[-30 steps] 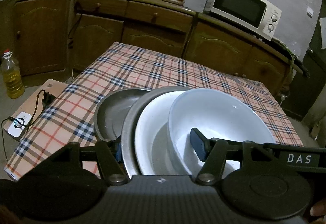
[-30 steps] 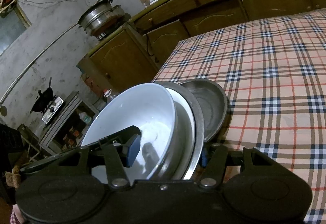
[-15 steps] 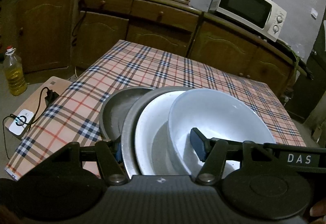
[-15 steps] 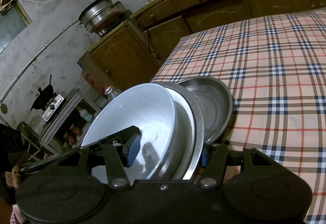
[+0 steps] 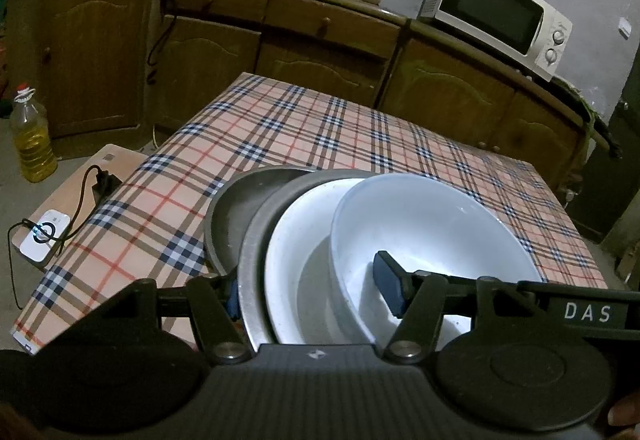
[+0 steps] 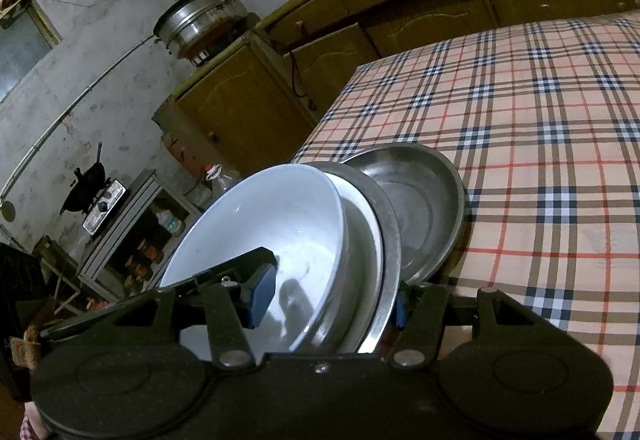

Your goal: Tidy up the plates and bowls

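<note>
Together the left gripper (image 5: 312, 294) and right gripper (image 6: 330, 298) clamp a nested stack at mid width from opposite sides: a white bowl (image 5: 432, 232) inside a white plate (image 5: 304, 260) inside a steel plate (image 5: 256, 240). Each has one pad inside the bowl, one outside the steel rim. Behind, a steel pan (image 5: 236, 207) lies on the plaid tabletop (image 5: 320, 135).

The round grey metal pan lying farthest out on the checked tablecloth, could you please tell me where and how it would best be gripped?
Grip the round grey metal pan by its raised rim, probably on the bare outer arc facing away from the stack. One finger would go inside the wall, one outside. The near side is overlapped by the steel plate that both grippers are clamping, so that edge looks blocked.
</note>
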### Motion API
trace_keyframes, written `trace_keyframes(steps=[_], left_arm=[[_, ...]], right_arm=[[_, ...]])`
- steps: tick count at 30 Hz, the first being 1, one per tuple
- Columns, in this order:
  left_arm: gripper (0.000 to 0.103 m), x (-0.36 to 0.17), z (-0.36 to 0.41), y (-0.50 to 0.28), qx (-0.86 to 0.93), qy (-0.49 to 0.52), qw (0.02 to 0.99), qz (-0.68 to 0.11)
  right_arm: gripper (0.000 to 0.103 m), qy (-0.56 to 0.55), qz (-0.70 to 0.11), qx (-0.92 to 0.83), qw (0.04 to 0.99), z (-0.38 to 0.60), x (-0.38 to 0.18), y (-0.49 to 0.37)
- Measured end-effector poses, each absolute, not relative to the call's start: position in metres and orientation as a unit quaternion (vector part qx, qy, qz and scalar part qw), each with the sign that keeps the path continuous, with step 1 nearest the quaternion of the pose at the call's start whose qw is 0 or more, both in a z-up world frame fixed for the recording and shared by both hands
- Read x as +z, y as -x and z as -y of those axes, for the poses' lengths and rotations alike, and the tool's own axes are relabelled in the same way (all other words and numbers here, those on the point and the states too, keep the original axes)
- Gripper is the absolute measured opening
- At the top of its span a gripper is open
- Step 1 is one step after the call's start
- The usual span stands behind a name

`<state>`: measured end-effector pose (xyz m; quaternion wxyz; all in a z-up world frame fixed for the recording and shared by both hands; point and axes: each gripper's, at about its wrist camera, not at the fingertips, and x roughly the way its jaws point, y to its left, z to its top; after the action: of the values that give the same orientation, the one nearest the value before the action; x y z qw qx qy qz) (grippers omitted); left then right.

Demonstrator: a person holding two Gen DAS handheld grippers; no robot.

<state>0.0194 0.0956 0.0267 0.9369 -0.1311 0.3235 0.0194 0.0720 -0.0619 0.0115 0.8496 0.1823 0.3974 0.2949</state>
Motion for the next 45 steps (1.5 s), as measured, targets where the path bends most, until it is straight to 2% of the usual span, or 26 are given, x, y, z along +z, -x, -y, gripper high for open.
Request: trace_keyframes(steps=[45], left_arm=[[0.062,0.018,-0.118,-0.032,0.024,0.139,0.935,-0.325]], right_arm=[[0.070,-0.173,-0.409,0.295,0.846,0.036,0.004,-0.089]])
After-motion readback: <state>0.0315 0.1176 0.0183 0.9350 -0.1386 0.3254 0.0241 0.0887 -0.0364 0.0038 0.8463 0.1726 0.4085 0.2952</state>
